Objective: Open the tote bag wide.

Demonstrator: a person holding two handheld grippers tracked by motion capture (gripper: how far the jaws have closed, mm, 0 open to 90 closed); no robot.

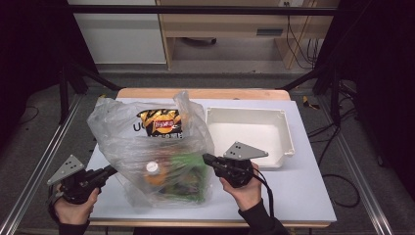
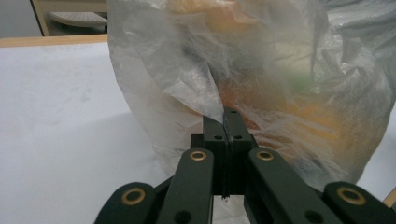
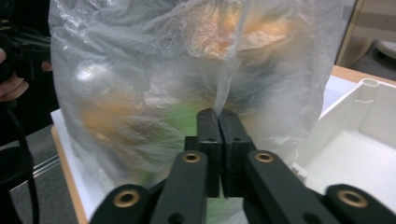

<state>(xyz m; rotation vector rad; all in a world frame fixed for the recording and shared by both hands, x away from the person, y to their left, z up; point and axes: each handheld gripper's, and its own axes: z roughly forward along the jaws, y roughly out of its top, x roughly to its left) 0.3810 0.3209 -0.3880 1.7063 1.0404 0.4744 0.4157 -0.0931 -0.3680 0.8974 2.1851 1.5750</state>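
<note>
Gripping opposite sides of the plastic bag (image 1: 147, 147) at mid-table, left gripper (image 1: 108, 172) and right gripper (image 1: 208, 159) are clamped on film; contents remain inside, white tray (image 1: 288, 142) unfilled.

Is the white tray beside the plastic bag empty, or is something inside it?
Empty. The high view shows the white tray with a bare bottom; the chips and other goods are inside the plastic bag beside it.

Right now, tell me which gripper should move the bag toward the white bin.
Probably the right gripper: it is shut on the plastic bag on the side facing the white bin. The left gripper pinches the far side.
</note>
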